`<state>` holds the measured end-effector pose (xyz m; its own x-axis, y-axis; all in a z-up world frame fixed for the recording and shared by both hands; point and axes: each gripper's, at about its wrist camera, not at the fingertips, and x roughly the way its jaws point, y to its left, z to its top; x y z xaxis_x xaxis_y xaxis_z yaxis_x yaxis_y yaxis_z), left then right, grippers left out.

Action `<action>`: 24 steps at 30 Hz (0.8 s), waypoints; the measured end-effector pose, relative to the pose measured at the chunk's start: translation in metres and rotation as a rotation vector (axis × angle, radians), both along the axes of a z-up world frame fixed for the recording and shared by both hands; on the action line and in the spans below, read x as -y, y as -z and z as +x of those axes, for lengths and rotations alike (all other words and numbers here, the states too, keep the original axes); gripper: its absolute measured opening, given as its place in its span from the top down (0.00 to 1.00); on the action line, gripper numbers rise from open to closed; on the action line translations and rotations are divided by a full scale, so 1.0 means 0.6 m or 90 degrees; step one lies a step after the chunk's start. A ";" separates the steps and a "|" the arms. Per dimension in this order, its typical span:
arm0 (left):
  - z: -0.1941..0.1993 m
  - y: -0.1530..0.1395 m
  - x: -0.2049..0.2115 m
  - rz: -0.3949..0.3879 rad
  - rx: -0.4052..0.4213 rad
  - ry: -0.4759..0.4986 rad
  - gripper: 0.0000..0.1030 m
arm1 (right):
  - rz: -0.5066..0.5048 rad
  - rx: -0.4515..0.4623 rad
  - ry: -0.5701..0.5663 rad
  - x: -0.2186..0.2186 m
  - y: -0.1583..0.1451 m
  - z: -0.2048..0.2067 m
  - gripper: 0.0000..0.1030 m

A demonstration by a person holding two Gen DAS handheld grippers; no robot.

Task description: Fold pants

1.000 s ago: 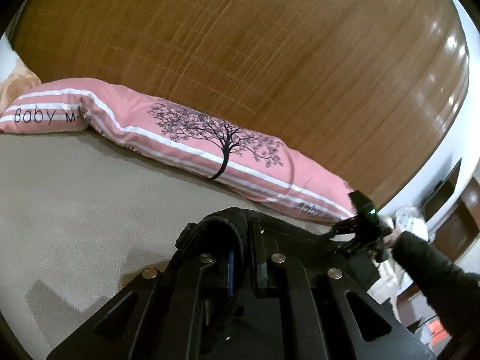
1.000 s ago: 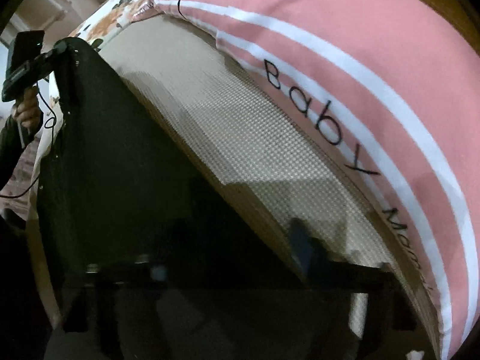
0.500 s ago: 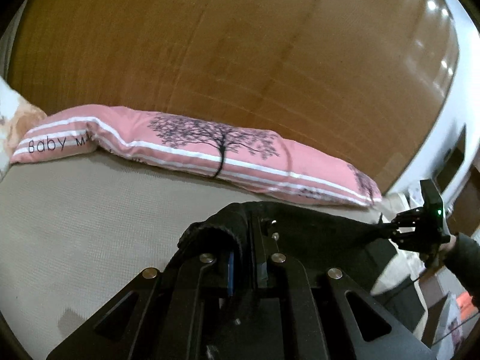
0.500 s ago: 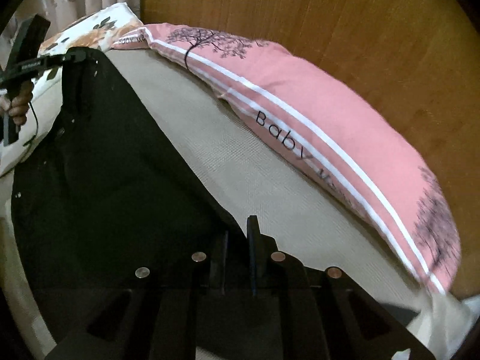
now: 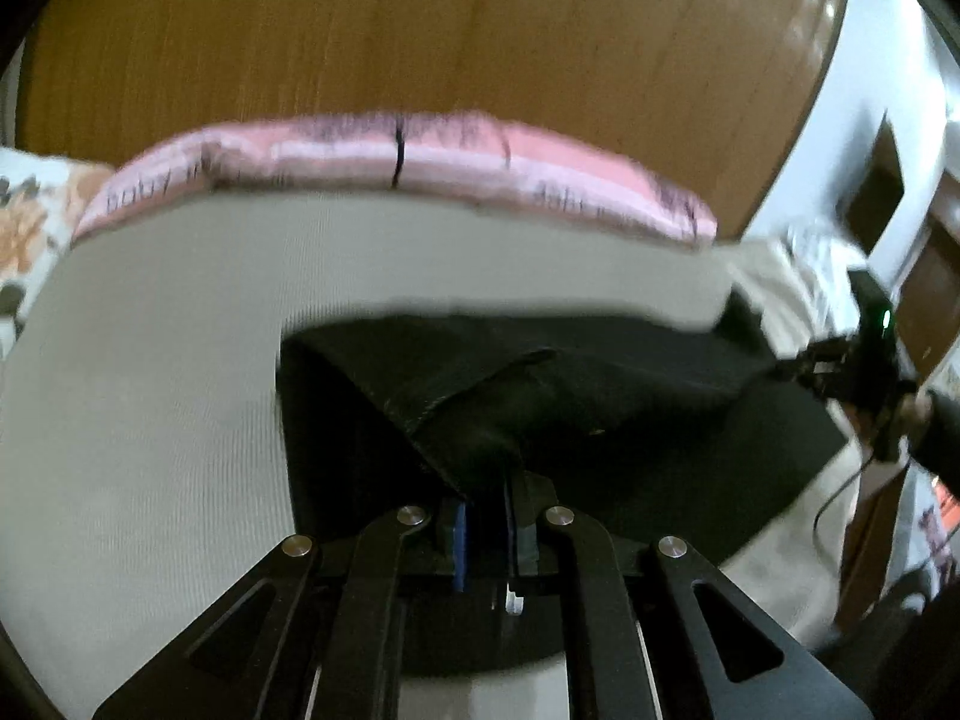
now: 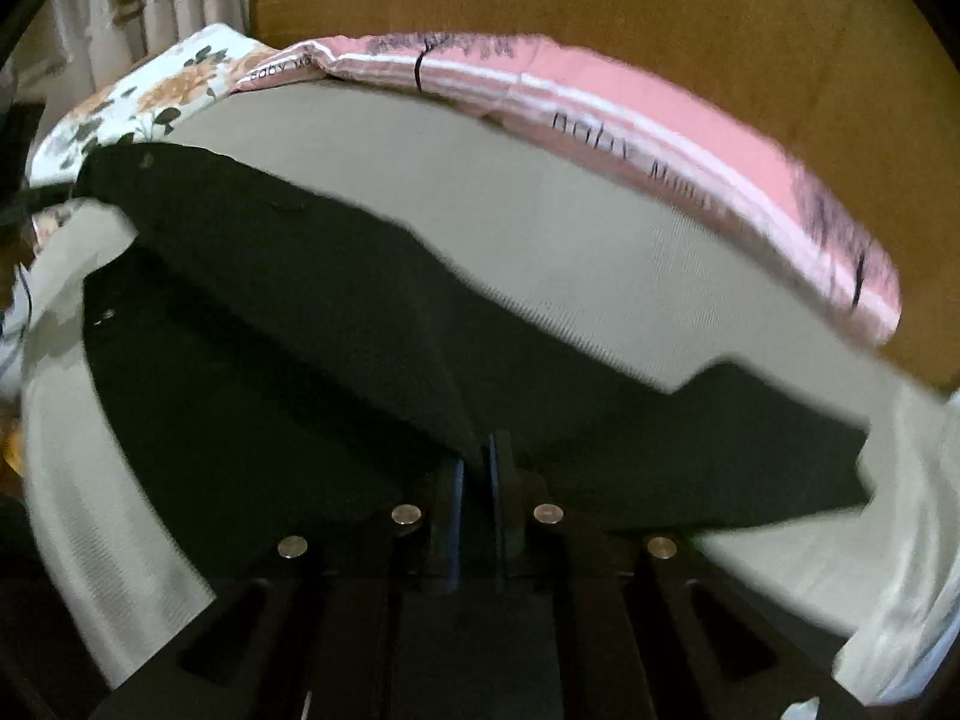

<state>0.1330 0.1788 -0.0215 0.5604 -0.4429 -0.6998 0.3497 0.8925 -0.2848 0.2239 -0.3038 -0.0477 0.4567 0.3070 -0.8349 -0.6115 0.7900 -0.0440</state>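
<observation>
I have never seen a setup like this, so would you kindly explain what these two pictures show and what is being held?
There is no robot here: a person holds a two-finger gripper in each hand, and each carries a wide-angle camera looking along its fingers. One picture is from the left gripper, the other from the right gripper. Both are shut on the black pants, which hang stretched between them over a beige bed. A long pink pillow lies against the wooden headboard, with a floral pillow beside it. In the left view, the right gripper appears at the far right edge.
</observation>
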 end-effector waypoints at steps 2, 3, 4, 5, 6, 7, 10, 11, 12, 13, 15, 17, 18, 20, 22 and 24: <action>-0.022 0.031 0.012 0.037 -0.026 0.012 0.91 | 0.000 -0.014 0.012 0.003 0.026 -0.015 0.94; -0.028 0.038 0.015 0.052 -0.031 0.017 0.91 | 0.001 -0.031 0.017 0.002 0.042 -0.017 0.94; -0.034 0.050 0.023 0.073 -0.037 0.022 0.91 | 0.000 -0.040 0.019 0.005 0.051 -0.021 0.94; -0.039 0.060 0.029 0.087 -0.039 0.020 0.90 | -0.003 -0.046 0.027 0.003 0.066 -0.022 0.94; -0.045 0.062 0.031 0.093 -0.037 0.018 0.90 | -0.006 -0.051 0.031 0.001 0.075 -0.025 0.94; -0.048 0.062 0.033 0.097 -0.032 0.013 0.89 | -0.008 -0.057 0.039 -0.003 0.088 -0.023 0.94; -0.052 0.061 0.029 0.093 -0.047 -0.006 0.85 | 0.002 -0.066 0.065 -0.003 0.099 -0.021 0.93; -0.053 0.060 0.029 0.098 -0.052 -0.011 0.81 | 0.007 -0.067 0.074 -0.004 0.099 -0.020 0.91; -0.055 0.058 0.030 0.107 -0.054 -0.017 0.73 | 0.011 -0.068 0.082 -0.006 0.098 -0.022 0.90; -0.057 0.056 0.031 0.123 -0.059 -0.026 0.68 | 0.012 -0.066 0.088 -0.003 0.099 -0.024 0.89; -0.058 0.053 0.025 0.138 -0.068 -0.041 0.60 | 0.014 -0.065 0.100 -0.006 0.094 -0.027 0.81; -0.064 0.043 0.016 0.138 -0.074 -0.055 0.53 | 0.024 -0.056 0.114 0.001 0.086 -0.039 0.68; -0.070 0.038 0.010 0.134 -0.077 -0.063 0.49 | 0.033 -0.058 0.120 0.004 0.081 -0.044 0.67; -0.081 0.031 -0.006 0.113 -0.086 -0.091 0.45 | 0.063 -0.062 0.136 0.014 0.069 -0.059 0.64; -0.099 0.025 -0.025 0.037 -0.110 -0.119 0.45 | 0.101 -0.074 0.145 0.027 0.063 -0.072 0.62; -0.107 0.023 -0.035 -0.036 -0.135 -0.140 0.45 | 0.149 -0.097 0.164 0.042 0.060 -0.084 0.60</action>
<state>0.0691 0.1998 -0.0353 0.4909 -0.3687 -0.7893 0.0778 0.9209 -0.3819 0.1737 -0.3292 -0.0840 0.4193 0.3893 -0.8201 -0.3772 0.8964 0.2326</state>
